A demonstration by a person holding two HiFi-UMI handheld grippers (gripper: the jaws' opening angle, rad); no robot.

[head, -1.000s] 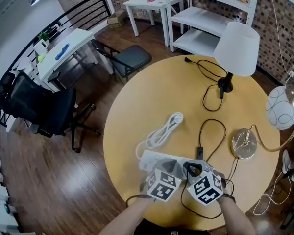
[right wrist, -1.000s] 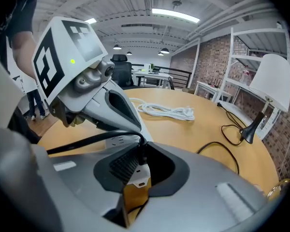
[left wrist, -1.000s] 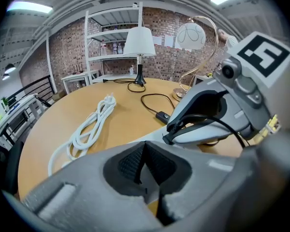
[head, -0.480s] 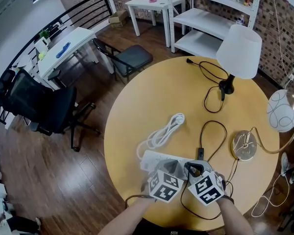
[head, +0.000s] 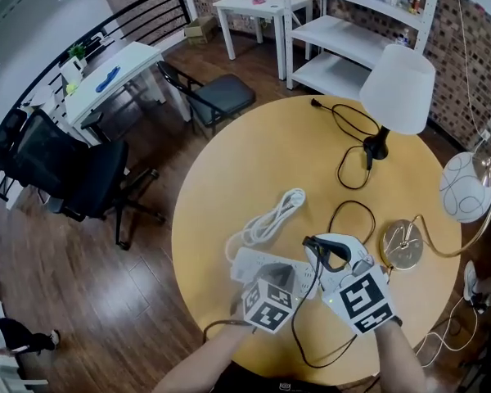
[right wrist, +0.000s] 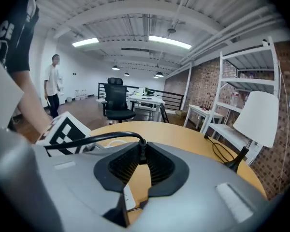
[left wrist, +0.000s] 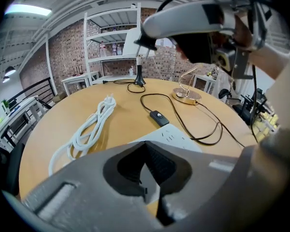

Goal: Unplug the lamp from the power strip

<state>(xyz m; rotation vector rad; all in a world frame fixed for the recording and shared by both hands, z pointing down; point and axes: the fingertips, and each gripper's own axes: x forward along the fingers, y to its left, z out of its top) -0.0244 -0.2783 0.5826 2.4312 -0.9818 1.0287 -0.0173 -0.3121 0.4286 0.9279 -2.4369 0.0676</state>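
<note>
**Plug Gripped and Lifted Above the Strip**

A brick-walled loft with white shelving and office chairs is surrounding a round wooden table, which is carrying everything the task needs. Two lamps are standing at its far right side: a white-shade lamp, whose own cord is lying loose on the wood, and a gold lamp with a globe shade arching off the edge. The black cord is running from the gold base toward the person, so that is probably the lamp being unplugged.

The white power strip is lying flat near the person, just beside its coiled white lead. The left gripper is pointing down at the near end of the strip with its jaws together and nothing between them. It is likely bracing the strip so that it is not rising with the pull.

The right gripper is angling up and away from the strip, its jaws clamping the plug right at the tips, with the cord trailing off to the side. Seen from the left gripper view, it is hanging well above the table, so the plug appears to be out of its socket and the pull looks done, with only the release remaining.
</note>
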